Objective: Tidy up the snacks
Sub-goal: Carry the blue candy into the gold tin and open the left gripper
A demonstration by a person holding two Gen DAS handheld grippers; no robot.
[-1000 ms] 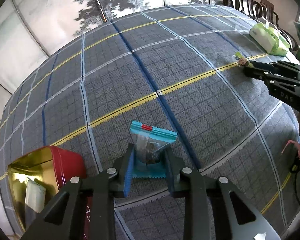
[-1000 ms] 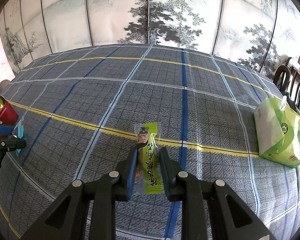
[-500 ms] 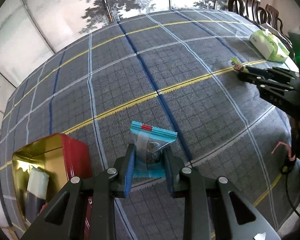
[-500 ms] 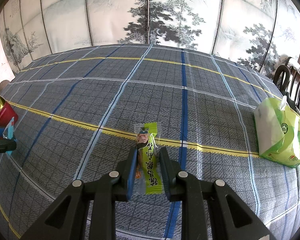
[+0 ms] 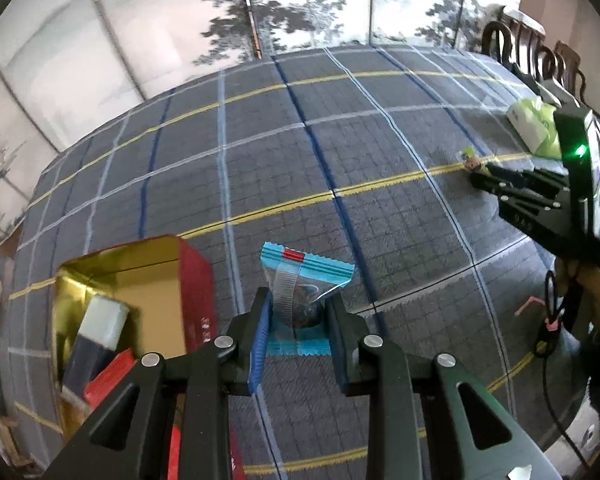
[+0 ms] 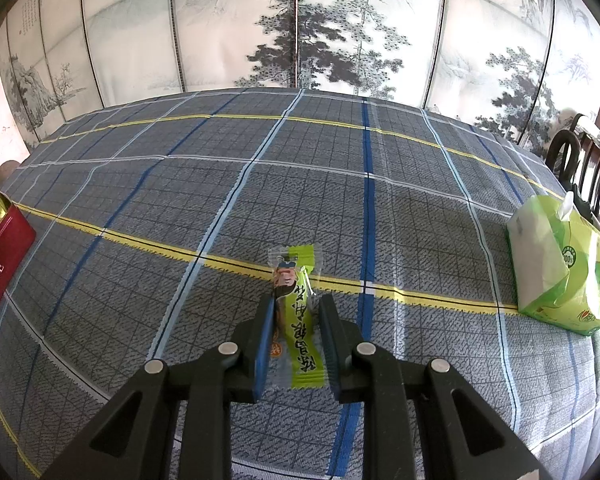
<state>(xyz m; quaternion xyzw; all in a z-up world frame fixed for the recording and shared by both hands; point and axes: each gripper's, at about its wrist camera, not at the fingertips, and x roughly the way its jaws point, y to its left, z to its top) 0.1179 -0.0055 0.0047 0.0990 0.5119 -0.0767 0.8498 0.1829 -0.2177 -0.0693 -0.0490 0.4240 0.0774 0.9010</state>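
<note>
My left gripper [image 5: 298,306] is shut on a blue and clear snack packet [image 5: 302,280] and holds it above the checked tablecloth, just right of an open red tin [image 5: 140,280] with a gold inside. The tin holds a white-and-dark box [image 5: 96,332] and a red packet [image 5: 110,378]. My right gripper [image 6: 296,312] is shut on a green snack bar [image 6: 298,316] down at the cloth. The right gripper also shows in the left wrist view [image 5: 520,188], far right. The tin's red side shows at the left edge of the right wrist view [image 6: 4,248].
A green and white tissue pack [image 6: 560,272] lies at the right of the table, near dark wooden chairs [image 6: 584,164]. A painted folding screen [image 6: 300,28] stands behind the table. The far half of the tablecloth [image 6: 300,152] bears nothing.
My left gripper has carried the blue packet up and toward the tin, which now shows more of its inside. The right gripper and green bar have not moved.
</note>
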